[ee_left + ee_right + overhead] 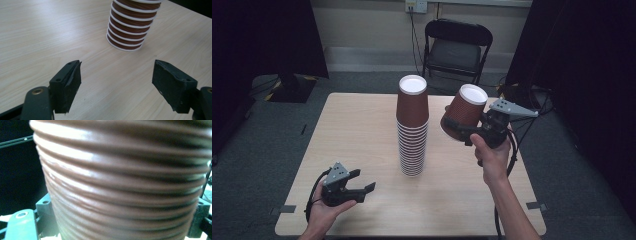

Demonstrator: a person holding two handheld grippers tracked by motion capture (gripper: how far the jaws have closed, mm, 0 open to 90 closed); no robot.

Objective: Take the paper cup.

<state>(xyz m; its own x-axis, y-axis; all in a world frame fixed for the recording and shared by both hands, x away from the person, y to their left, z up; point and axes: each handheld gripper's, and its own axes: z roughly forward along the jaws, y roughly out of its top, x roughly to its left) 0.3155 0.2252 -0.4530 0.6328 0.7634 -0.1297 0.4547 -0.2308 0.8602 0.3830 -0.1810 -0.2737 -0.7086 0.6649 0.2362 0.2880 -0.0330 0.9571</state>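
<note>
A tall stack of upturned brown ribbed paper cups (412, 127) stands at the middle of the wooden table (362, 130); its lower rims (130, 30) fill the top of the left gripper view. To its right, held in the air and tilted, is a single brown cup (464, 111) with its white base up. My right gripper (462, 131) is shut on that cup, whose ribbed wall (120, 185) presses between the jaws. My left gripper (364, 184) rests low near the table's front left, open with nothing between its fingers (67, 85).
A black folding chair (455, 47) stands beyond the table's far edge. Dark curtains hang at both sides. Tape marks sit on the table's front corners (537, 205). Bare wood lies left of the stack.
</note>
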